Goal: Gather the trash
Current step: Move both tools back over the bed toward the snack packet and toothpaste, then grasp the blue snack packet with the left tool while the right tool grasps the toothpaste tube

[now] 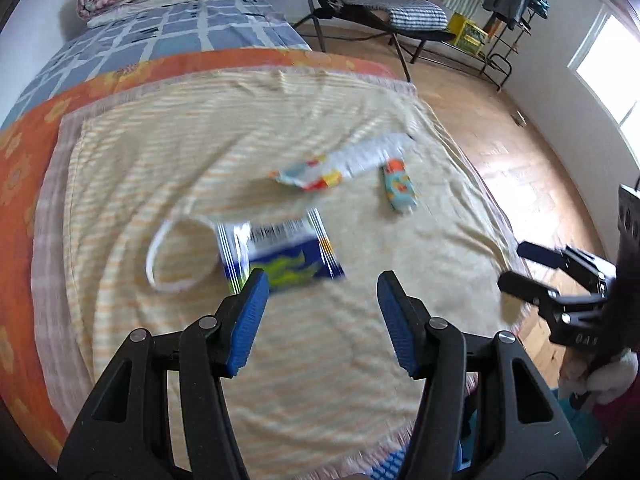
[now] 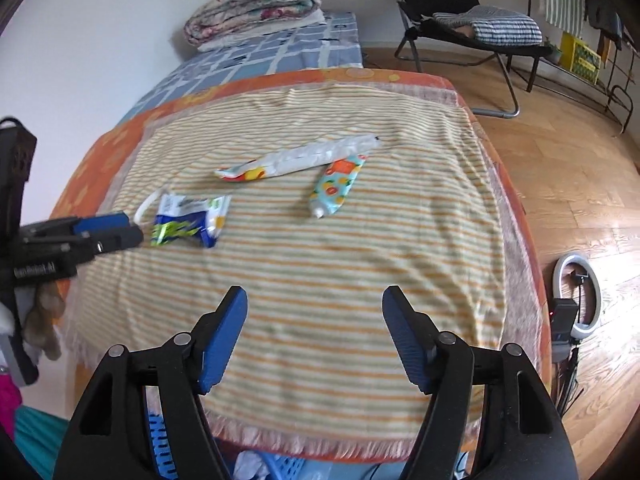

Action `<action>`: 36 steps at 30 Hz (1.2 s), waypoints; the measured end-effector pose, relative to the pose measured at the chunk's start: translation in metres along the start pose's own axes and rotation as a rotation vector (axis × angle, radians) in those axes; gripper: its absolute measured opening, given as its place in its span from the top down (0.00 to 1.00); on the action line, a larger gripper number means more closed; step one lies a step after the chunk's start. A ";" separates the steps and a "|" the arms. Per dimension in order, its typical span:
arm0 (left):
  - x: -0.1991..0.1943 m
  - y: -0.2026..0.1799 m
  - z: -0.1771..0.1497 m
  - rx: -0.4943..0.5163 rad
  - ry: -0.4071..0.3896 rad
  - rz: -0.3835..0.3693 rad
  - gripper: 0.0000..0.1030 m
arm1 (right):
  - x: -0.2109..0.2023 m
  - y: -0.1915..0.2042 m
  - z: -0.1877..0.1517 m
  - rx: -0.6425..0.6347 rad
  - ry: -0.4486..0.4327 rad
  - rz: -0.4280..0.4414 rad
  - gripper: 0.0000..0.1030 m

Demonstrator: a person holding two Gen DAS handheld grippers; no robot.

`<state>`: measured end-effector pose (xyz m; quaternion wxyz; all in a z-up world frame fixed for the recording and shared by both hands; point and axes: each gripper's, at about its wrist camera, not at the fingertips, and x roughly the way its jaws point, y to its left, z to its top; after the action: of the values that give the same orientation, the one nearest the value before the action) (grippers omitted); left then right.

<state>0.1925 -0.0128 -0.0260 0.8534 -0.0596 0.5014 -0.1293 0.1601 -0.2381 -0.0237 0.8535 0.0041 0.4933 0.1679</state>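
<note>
A blue, white and green snack wrapper (image 1: 280, 252) lies on the striped blanket (image 1: 200, 152), next to a white plastic ring (image 1: 176, 256). My left gripper (image 1: 320, 288) is open just short of the wrapper, which also shows in the right wrist view (image 2: 188, 220). A long white and colourful wrapper (image 2: 300, 158) and a small fruit-print tube (image 2: 338, 188) lie farther back. My right gripper (image 2: 314, 304) is open and empty above the blanket's near part. The left gripper (image 2: 120, 228) reaches in from the left in that view.
The bed (image 2: 280, 52) has a folded quilt (image 2: 256, 4) at its far end. A black chair (image 2: 472, 20) and a drying rack (image 2: 592, 20) stand on the wood floor. A ring light (image 2: 576, 300) stands right of the bed. A blue basket (image 2: 280, 466) sits below the near edge.
</note>
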 end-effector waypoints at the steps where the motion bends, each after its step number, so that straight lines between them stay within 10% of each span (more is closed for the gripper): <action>1: 0.006 0.002 0.007 0.003 0.003 0.001 0.43 | 0.003 -0.002 0.003 0.008 0.014 0.002 0.32; 23: 0.078 0.055 0.037 -0.179 0.119 -0.089 0.43 | 0.018 -0.014 0.021 0.060 0.025 0.053 0.32; 36: 0.077 0.020 0.013 -0.007 0.177 -0.012 0.30 | 0.067 -0.037 0.052 0.179 0.111 0.107 0.32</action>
<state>0.2430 -0.0160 -0.0891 0.8047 -0.0539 0.5750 -0.1376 0.2449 -0.2449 -0.0595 0.8110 0.0973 0.5518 0.1682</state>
